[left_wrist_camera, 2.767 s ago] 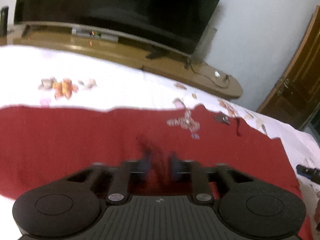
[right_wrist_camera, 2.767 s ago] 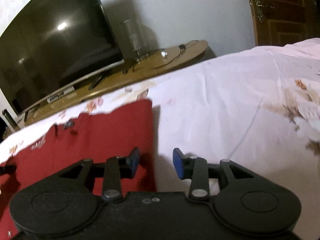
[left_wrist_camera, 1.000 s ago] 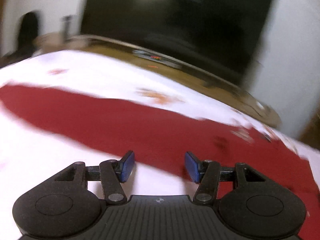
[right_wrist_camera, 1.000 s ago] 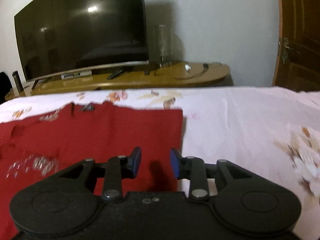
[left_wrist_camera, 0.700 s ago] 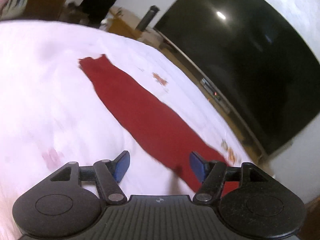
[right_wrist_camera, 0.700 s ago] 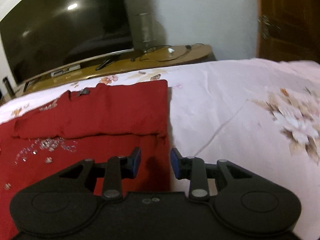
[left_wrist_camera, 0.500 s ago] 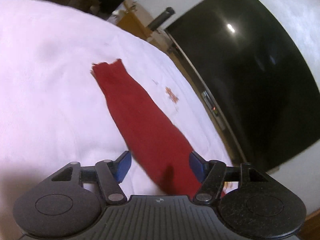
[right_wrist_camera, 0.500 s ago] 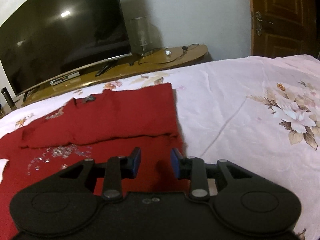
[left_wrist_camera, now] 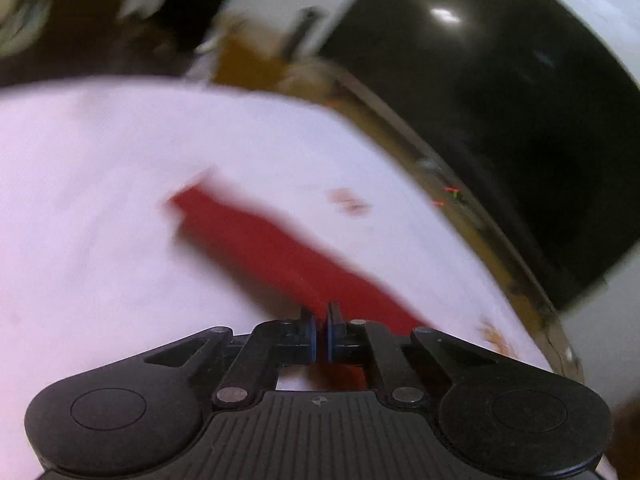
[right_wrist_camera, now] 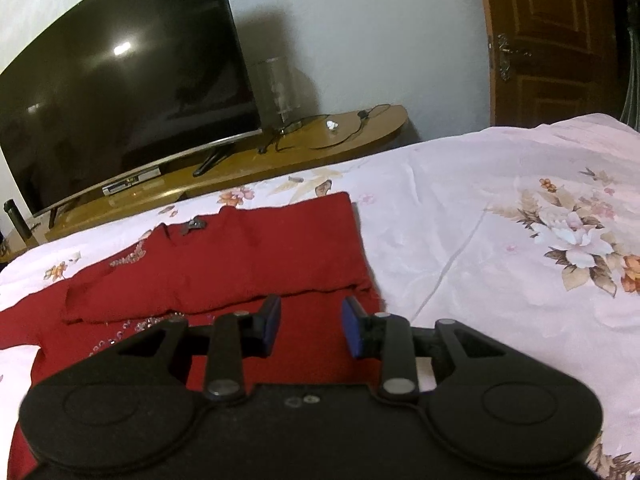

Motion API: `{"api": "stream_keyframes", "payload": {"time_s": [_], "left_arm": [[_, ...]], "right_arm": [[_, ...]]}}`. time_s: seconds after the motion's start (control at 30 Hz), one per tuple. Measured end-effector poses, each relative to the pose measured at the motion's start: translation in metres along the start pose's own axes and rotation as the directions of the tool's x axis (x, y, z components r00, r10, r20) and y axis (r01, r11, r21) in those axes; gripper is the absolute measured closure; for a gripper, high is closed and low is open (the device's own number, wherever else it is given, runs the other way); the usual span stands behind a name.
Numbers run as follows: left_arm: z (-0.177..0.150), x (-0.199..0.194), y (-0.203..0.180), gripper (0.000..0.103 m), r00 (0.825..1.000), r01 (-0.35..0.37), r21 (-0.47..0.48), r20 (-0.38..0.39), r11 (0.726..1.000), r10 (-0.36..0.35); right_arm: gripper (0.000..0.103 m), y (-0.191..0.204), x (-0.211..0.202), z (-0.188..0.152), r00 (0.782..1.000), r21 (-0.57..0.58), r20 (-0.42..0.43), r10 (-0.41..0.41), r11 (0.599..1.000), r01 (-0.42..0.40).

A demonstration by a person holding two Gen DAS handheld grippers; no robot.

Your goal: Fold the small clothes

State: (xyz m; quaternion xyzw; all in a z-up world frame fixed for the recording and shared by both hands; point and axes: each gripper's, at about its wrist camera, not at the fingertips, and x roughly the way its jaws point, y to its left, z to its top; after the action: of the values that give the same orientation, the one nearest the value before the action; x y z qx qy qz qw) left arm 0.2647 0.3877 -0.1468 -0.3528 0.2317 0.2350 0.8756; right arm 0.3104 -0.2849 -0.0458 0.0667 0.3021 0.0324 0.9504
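Evidently my left hand-held gripper (left_wrist_camera: 320,334) has just closed on the red garment's (left_wrist_camera: 280,256) sleeve for folding inward, while the right hand-held gripper (right_wrist_camera: 310,330) hovers open above the hem.

Left tongs (left_wrist_camera: 320,334): jaws have just been closing and now stand pressed nearly together, blue pads (left_wrist_camera: 309,336) face to face with only a sliver of gap. Red sleeve (left_wrist_camera: 280,248) runs in under the tips, but the frame is blurred, so can't tell if cloth is pinched. Pointing forward and down.

Right tongs (right_wrist_camera: 310,326): jaws partly apart, blue pads clear of each other, nothing gripped between them. Also angled downward, rolled slightly.
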Motion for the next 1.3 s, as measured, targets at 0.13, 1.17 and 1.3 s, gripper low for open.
{"api": "stream_keyframes", "payload": {"time_s": [0.13, 1.17, 1.3], "left_arm": [[-0.014, -0.01, -0.078, 0.099, 0.992, 0.117, 0.153, 0.023, 0.981, -0.122], [-0.206, -0.032, -0.275, 0.049, 0.979, 0.202, 0.63, -0.152, 0.749, -0.137], [-0.191, -0.03, -0.221, 0.049, 0.989, 0.131, 0.589, -0.139, 0.798, -0.06]], "right_arm": [[0.07, -0.007, -0.002, -0.001, 1.0, 0.002, 0.001, 0.003, 1.0, -0.003], [0.058, -0.029, 0.064, 0.017, 0.947, 0.198, -0.06, 0.314, 0.934, -0.297], [0.06, 0.017, 0.105, 0.022, 0.9, 0.24, -0.098, 0.425, 0.888, -0.393]]}}
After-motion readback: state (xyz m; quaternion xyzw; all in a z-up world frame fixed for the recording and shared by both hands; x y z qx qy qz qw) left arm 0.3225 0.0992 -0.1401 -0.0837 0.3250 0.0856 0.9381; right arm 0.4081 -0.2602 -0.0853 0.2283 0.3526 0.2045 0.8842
